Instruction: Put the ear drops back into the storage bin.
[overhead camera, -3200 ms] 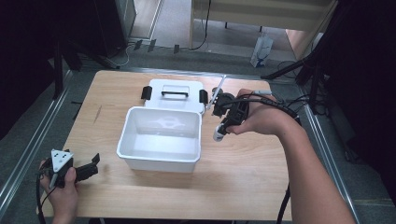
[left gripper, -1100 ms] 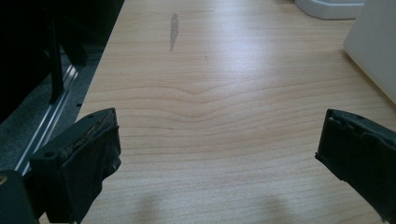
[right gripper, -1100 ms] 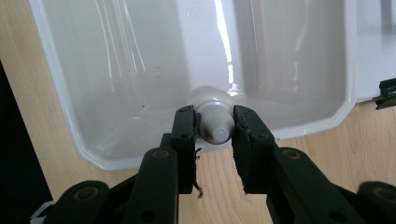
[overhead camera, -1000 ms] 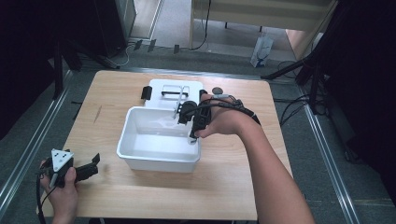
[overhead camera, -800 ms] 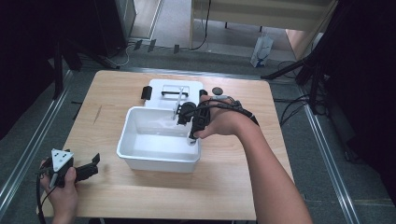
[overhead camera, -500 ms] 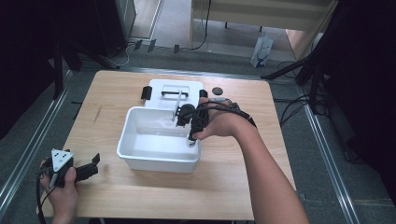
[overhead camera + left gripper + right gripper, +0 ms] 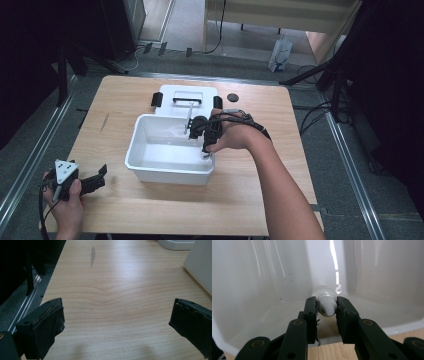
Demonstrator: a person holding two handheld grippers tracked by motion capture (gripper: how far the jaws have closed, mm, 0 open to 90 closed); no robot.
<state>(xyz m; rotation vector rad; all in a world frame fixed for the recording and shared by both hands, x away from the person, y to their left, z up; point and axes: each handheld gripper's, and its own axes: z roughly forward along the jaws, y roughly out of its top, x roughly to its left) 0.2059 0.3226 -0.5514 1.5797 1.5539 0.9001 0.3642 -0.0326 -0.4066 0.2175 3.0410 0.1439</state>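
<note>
Right gripper view, white bottle (image 7: 325,302) clamped between hand-held gripper (image 7: 326,312) jaws, inside tub (image 7: 249,290)

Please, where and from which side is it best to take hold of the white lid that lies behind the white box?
Probably the black handle across the middle of the lid, taken from above with one jaw on each long side. The lid lies flat on the table, so its thin edges give little to hold, whereas the bar looks narrow enough for the jaws. The clips at its ends are another raised part.

The wooden worktop (image 7: 260,200) carries a white tub (image 7: 145,162) under the right hand-held gripper (image 7: 206,150), with a lid (image 7: 167,92) and small black disc (image 7: 232,96) beyond it.
</note>
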